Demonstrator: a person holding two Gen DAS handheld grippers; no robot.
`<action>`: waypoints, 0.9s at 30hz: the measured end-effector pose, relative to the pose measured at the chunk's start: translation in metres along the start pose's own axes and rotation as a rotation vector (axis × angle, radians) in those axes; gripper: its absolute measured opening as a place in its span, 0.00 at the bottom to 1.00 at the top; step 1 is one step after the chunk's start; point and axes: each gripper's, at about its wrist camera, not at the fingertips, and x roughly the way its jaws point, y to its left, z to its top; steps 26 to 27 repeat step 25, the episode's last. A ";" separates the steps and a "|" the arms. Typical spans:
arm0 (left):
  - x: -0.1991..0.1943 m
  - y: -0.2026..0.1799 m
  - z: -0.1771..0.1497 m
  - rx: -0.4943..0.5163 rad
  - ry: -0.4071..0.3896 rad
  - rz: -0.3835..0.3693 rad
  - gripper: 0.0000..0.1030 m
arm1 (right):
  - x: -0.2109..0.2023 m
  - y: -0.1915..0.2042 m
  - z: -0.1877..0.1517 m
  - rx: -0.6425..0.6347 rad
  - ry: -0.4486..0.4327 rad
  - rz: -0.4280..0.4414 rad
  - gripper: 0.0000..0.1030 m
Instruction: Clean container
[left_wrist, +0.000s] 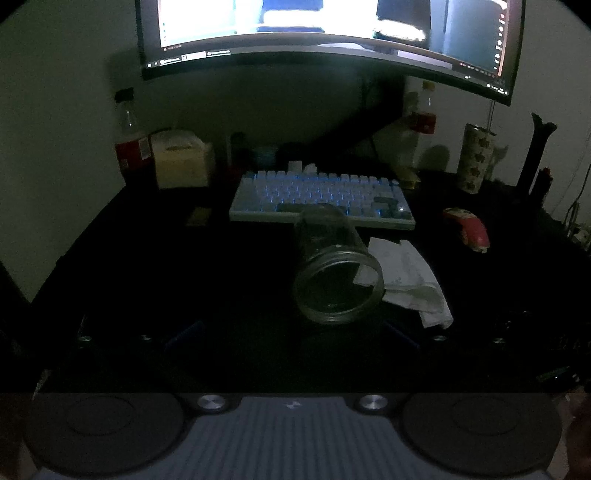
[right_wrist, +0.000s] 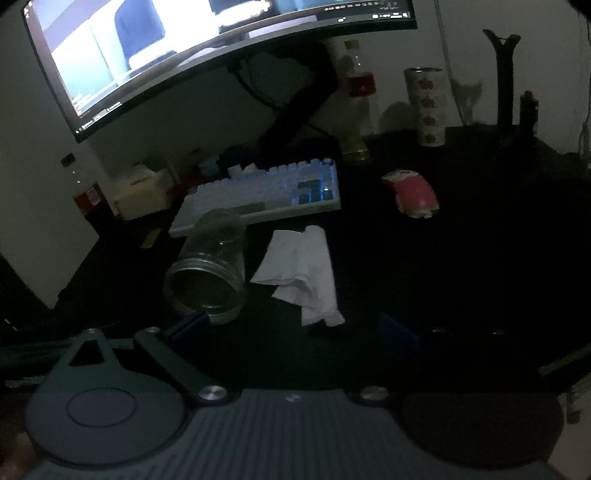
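A clear glass jar (left_wrist: 334, 266) lies on its side on the dark desk, its open mouth facing me. A crumpled white cloth (left_wrist: 410, 282) lies just to its right, touching its rim. My left gripper (left_wrist: 291, 334) is open, its blue fingertips (left_wrist: 184, 332) low in the frame, just short of the jar's mouth. In the right wrist view the jar (right_wrist: 208, 273) sits at left and the cloth (right_wrist: 304, 275) in the middle. My right gripper (right_wrist: 295, 330) is open just short of the cloth, its left fingertip (right_wrist: 190, 326) close to the jar's rim.
A backlit white keyboard (left_wrist: 321, 197) lies behind the jar under a curved monitor (left_wrist: 325, 33). A red mouse (right_wrist: 413, 195), a patterned tumbler (right_wrist: 428, 107), soda bottles (left_wrist: 129, 147) and a pale box (left_wrist: 181, 158) stand around the desk. The room is dim.
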 end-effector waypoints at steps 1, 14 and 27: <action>0.000 0.001 0.000 -0.002 0.000 -0.002 1.00 | 0.001 0.000 0.000 -0.002 0.006 0.005 0.97; 0.003 0.001 -0.002 0.016 0.011 0.002 1.00 | -0.002 0.017 -0.006 -0.077 0.013 0.038 0.97; 0.002 -0.002 -0.005 0.022 0.014 0.011 1.00 | 0.002 0.015 -0.007 -0.081 0.016 0.036 0.98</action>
